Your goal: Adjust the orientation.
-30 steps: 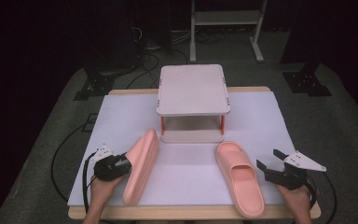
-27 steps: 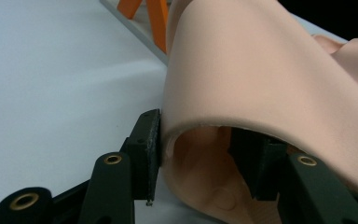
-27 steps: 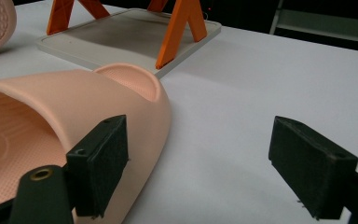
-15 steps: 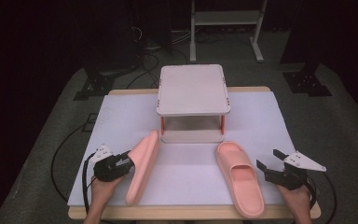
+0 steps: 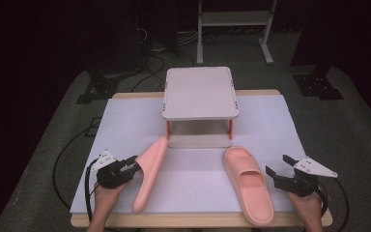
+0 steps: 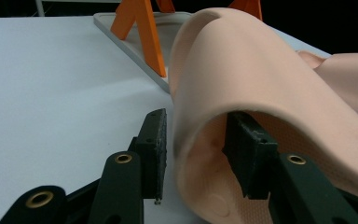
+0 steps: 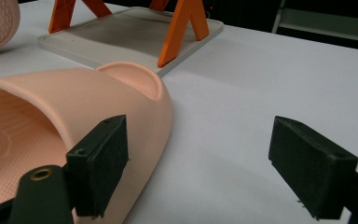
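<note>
Left gripper (image 5: 134,166) at the table's (image 5: 270,121) front-left: jaws straddle the strap of the left slipper (image 5: 149,171), one pad inside, one outside. They've just been closing; in the left gripper view the inner pad (image 6: 247,149) touches the strap's underside, the outer pad (image 6: 154,151) is just short of it (thin gap visible), so not clamped yet. That slipper stands tilted on its edge, sole toward the left gripper, running from near the front edge up to the rack's (image 5: 200,92) front-left leg.

Right gripper (image 5: 276,171) at the front-right: jaws spread wide, nothing between them. It sits just beside the right slipper (image 5: 247,186), no contact that I can see (its left pad (image 7: 103,161) is close to the slipper's side wall in the right gripper view). Right slipper lies flat, sole down, heel at the front edge, toe pointing at the rack.

Rack sits mid-table toward the back edge, orange legs, both shelves bare.
</note>
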`<state>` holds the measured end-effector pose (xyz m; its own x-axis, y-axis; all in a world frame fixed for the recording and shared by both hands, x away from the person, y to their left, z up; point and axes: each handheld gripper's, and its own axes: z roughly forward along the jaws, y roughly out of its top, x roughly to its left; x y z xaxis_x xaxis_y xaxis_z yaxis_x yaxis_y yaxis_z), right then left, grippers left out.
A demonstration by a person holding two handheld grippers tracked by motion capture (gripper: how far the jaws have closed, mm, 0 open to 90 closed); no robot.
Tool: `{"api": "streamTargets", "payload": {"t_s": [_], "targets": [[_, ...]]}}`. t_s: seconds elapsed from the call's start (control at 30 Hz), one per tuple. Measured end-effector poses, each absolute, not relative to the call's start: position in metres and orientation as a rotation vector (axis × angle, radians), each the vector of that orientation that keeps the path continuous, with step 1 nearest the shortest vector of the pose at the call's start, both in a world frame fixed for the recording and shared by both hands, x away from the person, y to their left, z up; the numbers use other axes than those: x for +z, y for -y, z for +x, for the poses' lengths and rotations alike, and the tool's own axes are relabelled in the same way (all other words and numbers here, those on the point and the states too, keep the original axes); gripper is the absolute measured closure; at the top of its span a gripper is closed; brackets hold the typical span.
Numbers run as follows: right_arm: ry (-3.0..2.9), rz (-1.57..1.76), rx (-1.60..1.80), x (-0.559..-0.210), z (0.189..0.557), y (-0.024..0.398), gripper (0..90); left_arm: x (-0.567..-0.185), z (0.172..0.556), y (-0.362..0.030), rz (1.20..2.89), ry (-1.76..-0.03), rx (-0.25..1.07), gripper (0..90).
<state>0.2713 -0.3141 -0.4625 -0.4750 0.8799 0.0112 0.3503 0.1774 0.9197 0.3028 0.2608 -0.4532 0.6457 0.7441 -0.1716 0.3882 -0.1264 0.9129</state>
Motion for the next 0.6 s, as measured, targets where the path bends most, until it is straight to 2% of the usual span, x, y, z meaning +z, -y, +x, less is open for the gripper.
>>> {"api": "streamTargets", "payload": {"t_s": [0.2,0.6], "targets": [[-1.92,1.153,1.277,-0.463,0.271,0.314,19.4,-0.455,0.305,-0.258,1.753,-0.94,0.384,55.4],[-1.934,1.14,1.287,-0.463,0.271,0.313,19.4,-0.46,0.306,-0.242,1.795,-0.915,0.34,54.4]]}}
